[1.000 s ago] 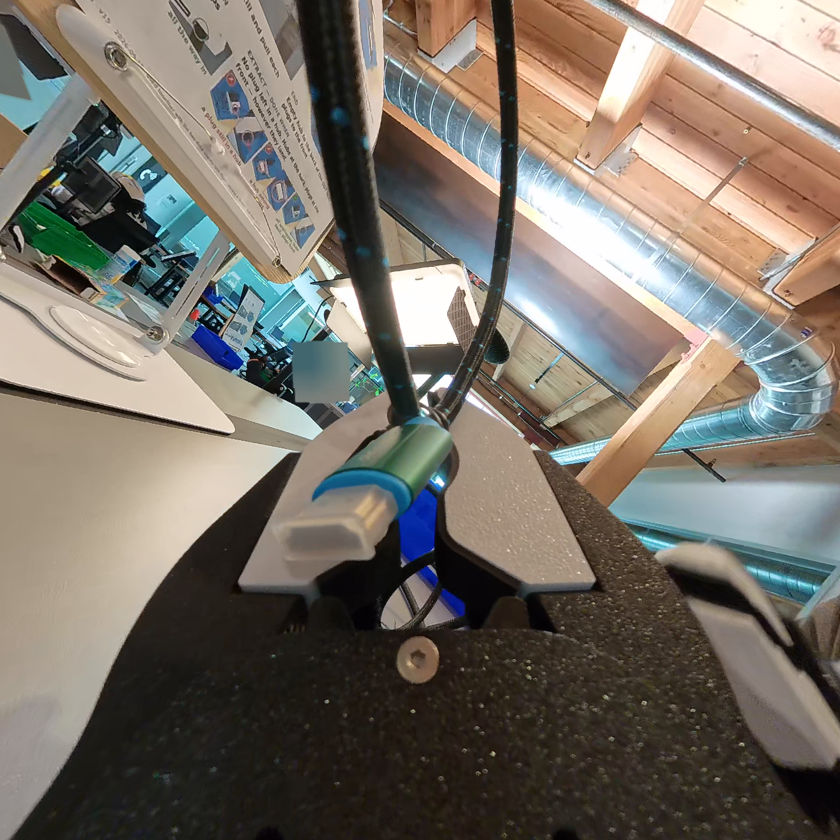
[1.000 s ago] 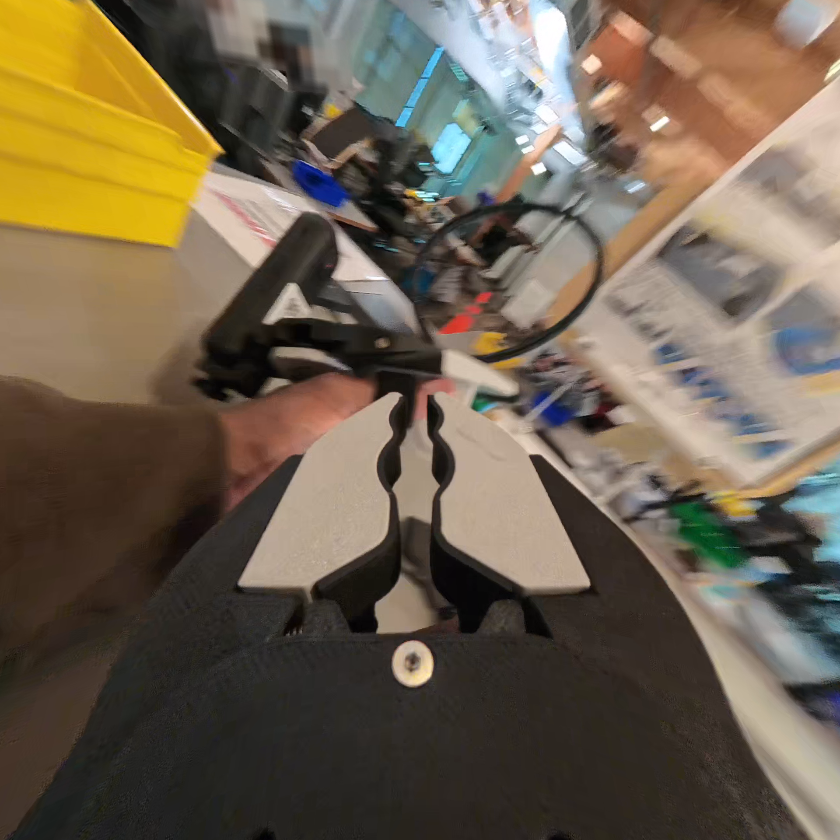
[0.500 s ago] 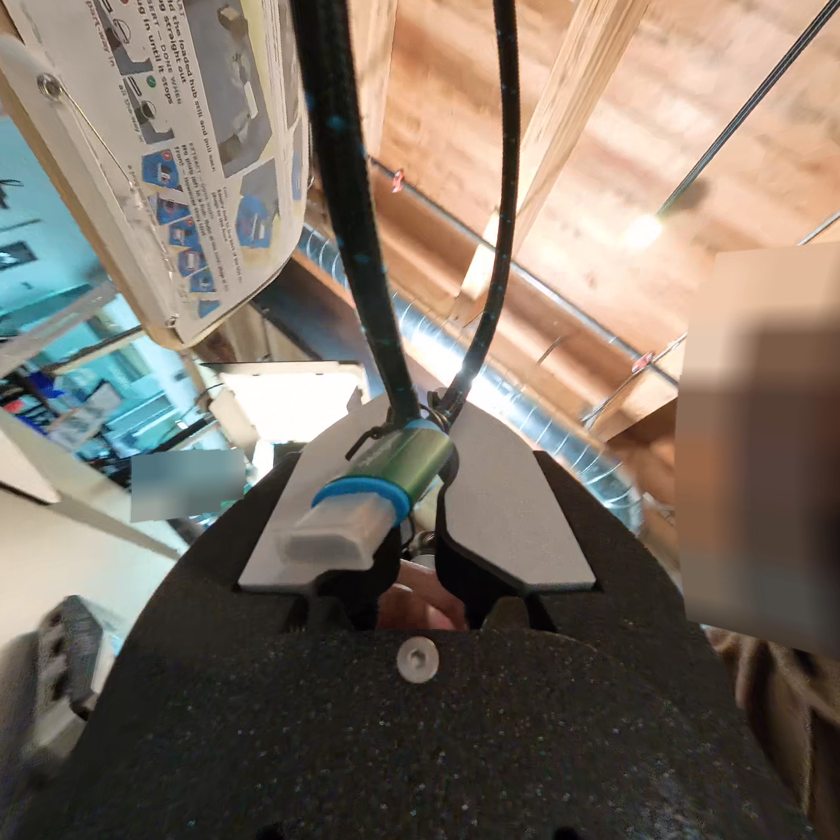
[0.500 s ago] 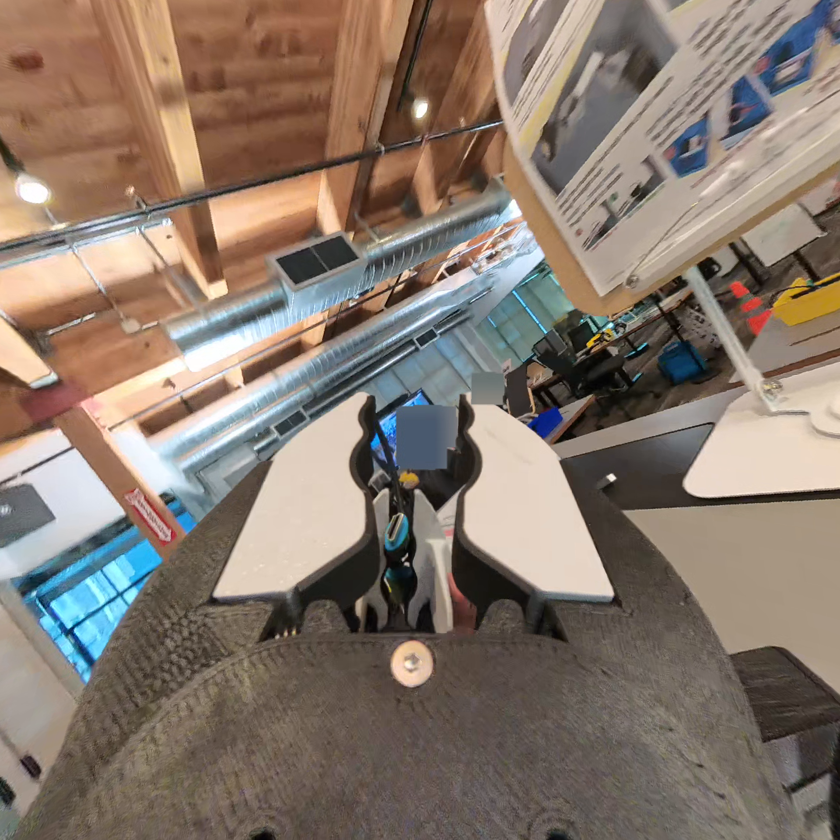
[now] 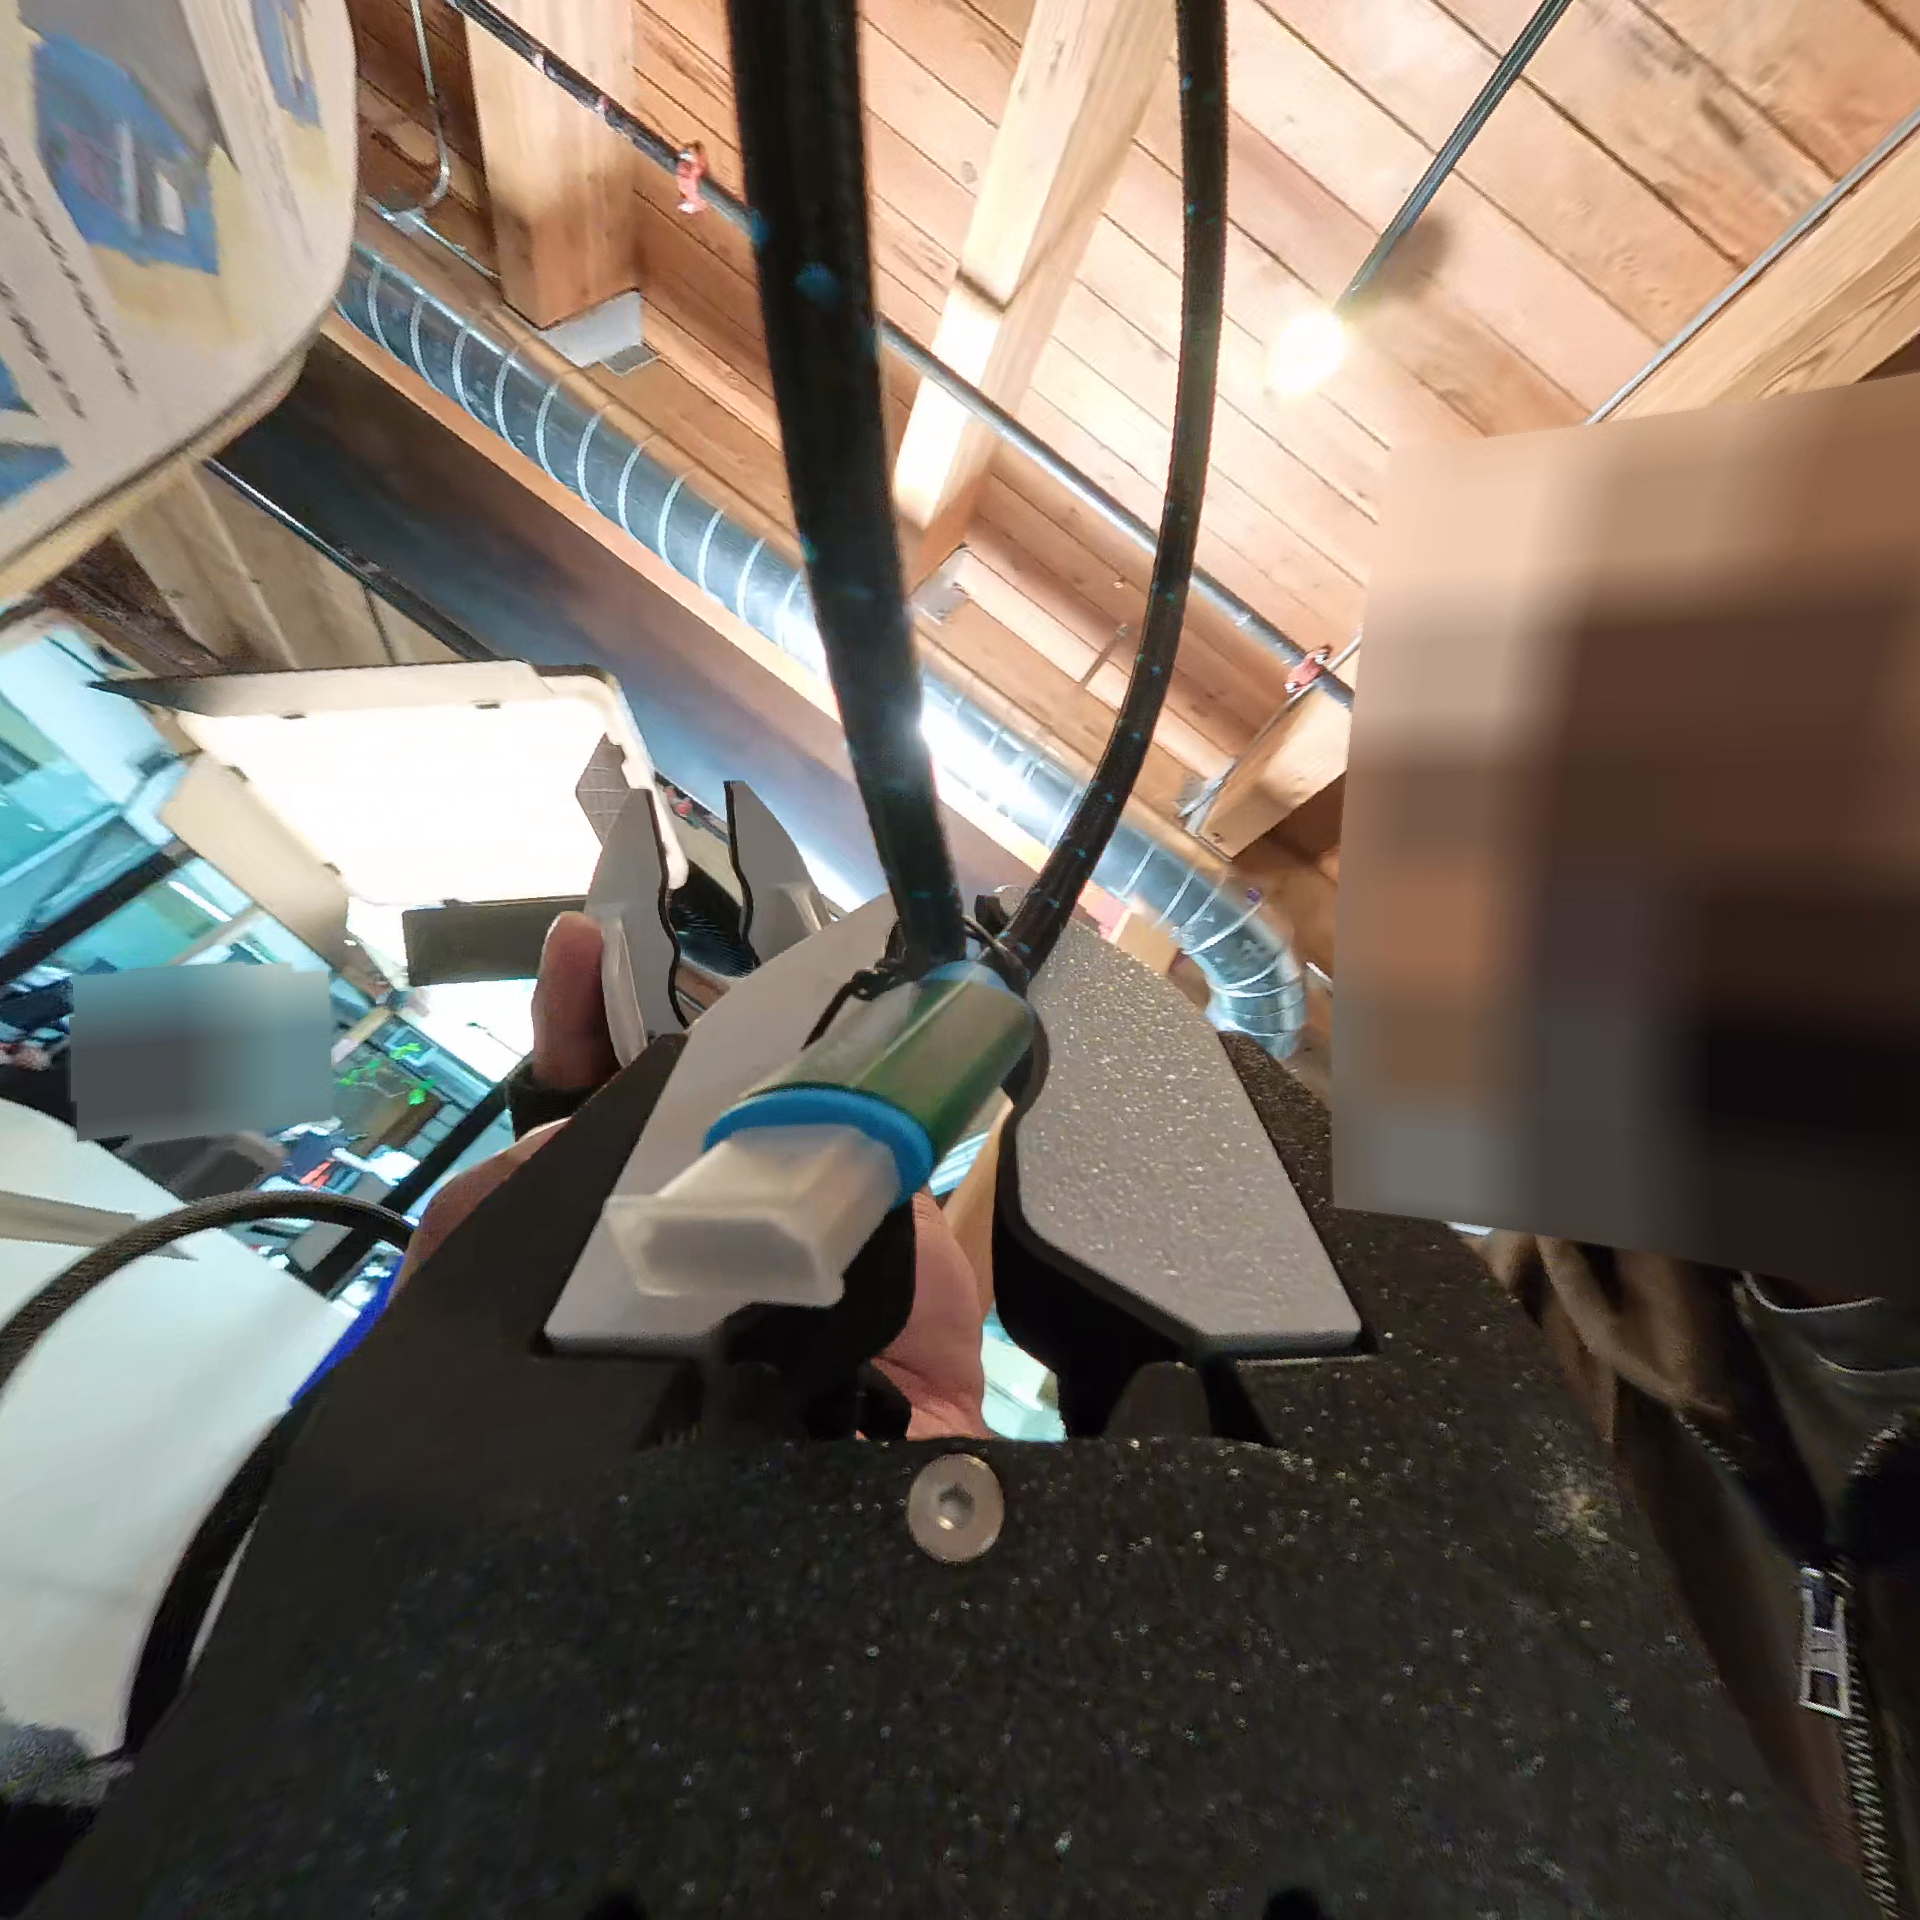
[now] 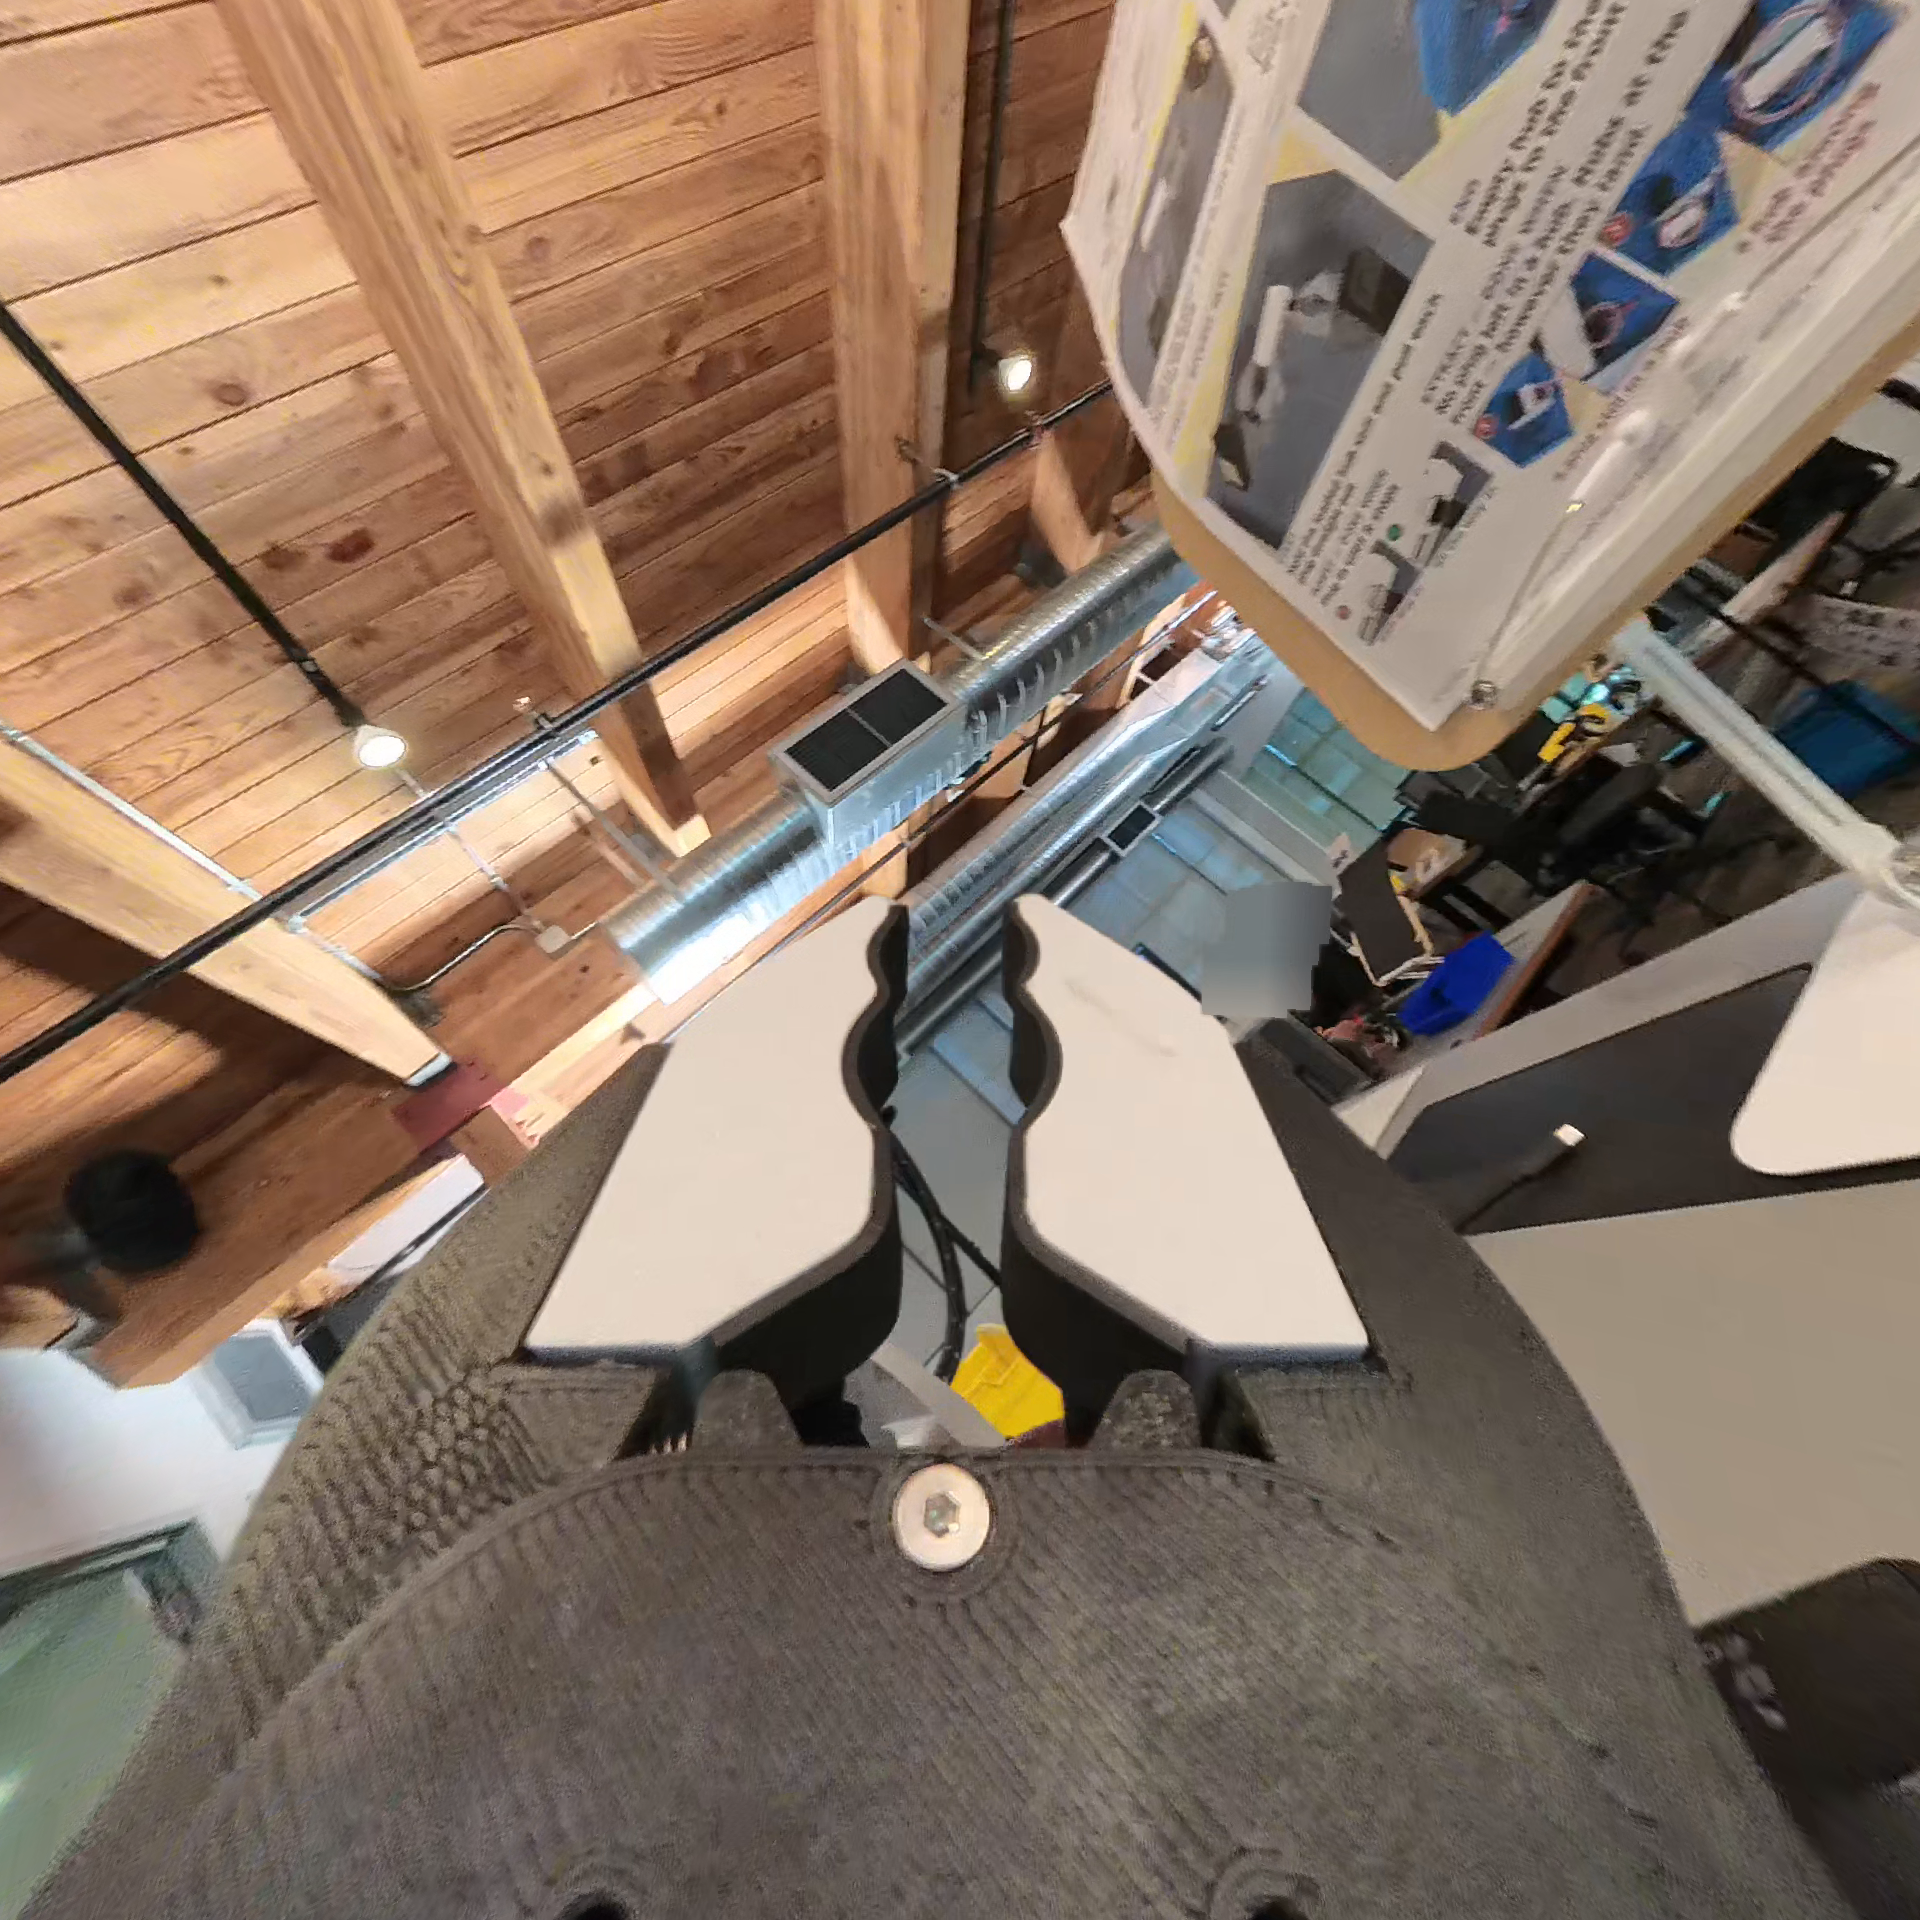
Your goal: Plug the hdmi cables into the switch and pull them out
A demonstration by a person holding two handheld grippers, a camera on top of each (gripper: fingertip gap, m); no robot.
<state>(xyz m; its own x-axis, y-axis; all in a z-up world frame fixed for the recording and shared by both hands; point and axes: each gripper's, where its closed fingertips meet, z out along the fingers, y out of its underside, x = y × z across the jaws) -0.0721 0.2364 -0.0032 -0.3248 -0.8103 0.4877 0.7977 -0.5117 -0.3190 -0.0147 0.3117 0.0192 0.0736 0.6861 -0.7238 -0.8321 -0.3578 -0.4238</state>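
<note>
Left tongs [image 5: 966, 961] pinching a bundled black braided cable [image 5: 862, 582] at its green capped plug [image 5: 914, 1070]; right tongs [image 6: 951, 925] spread, empty, pointing ceilingward.

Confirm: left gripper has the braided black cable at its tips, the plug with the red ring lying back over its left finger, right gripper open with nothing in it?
Not quite: the ring on the plug is blue, as the left wrist view shows. The rest holds: the braided black cable sits at the left gripper tips, and the right gripper is open with nothing in it.
</note>
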